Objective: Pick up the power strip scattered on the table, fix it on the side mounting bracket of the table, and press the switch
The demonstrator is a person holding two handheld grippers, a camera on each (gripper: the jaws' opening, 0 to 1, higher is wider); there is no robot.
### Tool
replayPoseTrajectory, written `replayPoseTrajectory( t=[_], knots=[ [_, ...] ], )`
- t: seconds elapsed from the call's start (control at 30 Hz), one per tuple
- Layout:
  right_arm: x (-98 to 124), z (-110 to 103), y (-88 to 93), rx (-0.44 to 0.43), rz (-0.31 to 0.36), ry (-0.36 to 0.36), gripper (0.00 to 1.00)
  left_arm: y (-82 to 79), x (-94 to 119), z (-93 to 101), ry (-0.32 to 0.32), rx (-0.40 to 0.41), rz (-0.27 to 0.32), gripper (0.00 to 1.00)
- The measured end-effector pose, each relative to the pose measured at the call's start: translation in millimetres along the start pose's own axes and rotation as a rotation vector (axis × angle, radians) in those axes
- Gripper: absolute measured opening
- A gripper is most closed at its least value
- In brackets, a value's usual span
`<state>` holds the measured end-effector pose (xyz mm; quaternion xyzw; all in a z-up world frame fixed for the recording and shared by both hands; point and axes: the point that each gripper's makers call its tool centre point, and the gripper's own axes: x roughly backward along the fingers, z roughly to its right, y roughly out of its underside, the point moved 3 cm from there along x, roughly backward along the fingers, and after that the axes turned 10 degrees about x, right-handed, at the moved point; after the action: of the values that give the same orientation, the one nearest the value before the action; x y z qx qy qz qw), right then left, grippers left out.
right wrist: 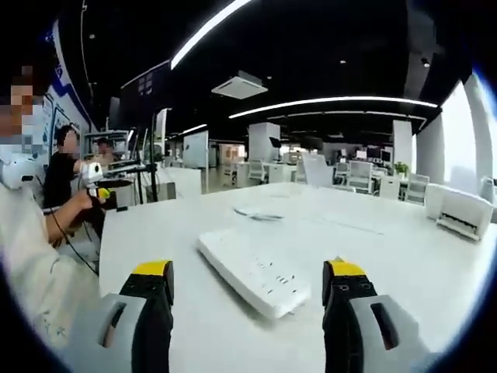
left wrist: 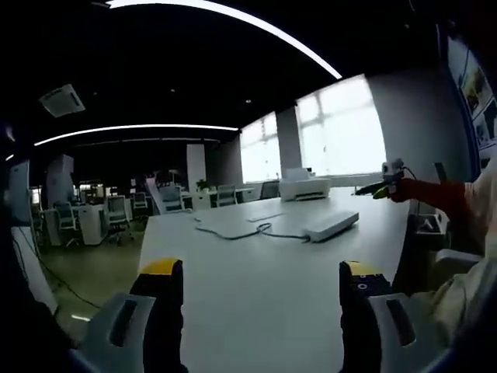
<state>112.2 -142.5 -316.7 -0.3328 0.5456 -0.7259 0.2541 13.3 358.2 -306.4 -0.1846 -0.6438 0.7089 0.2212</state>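
Strip (right wrist: pixel 256 272) lies flat on the table (right wrist: pixel 404 256) just ahead of the right gripper (right wrist: pixel 247 287), between its spread, empty jaws (left gripper (left wrist: pixel 260 291) likewise agape, well back), so pickup, mounting and switch all remain.

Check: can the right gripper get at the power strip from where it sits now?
Probably yes. The right gripper is open, and the power strip lies flat on the table just ahead between its jaws, with nothing in between.
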Motion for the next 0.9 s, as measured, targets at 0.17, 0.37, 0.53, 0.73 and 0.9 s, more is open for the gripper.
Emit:
replayPoseTrajectory(
  t=[0.17, 0.37, 0.53, 0.73, 0.9],
  knots=[
    [-6.5, 3.7, 14.7, 0.015, -0.027, -0.024, 0.75, -3.4, -5.7, 5.1, 0.007, -0.011, -0.011, 0.86],
    [-11.7, 13.6, 25.0, 0.027, -0.081, -0.031, 0.74, -4.1, -13.9, 14.0, 0.032, -0.011, -0.015, 0.86],
    [-13.9, 26.7, 31.7, 0.023, -0.106, -0.015, 0.75, -4.5, -18.5, 19.7, 0.046, -0.016, -0.025, 0.86],
    [-13.5, 38.4, 37.3, 0.041, -0.150, -0.033, 0.75, 1.9, -21.8, 21.6, 0.051, -0.027, -0.059, 0.86],
    [-17.6, 41.5, 39.2, 0.089, -0.220, -0.051, 0.75, 5.3, -28.8, 22.2, 0.057, -0.044, -0.087, 0.86]
  ],
)
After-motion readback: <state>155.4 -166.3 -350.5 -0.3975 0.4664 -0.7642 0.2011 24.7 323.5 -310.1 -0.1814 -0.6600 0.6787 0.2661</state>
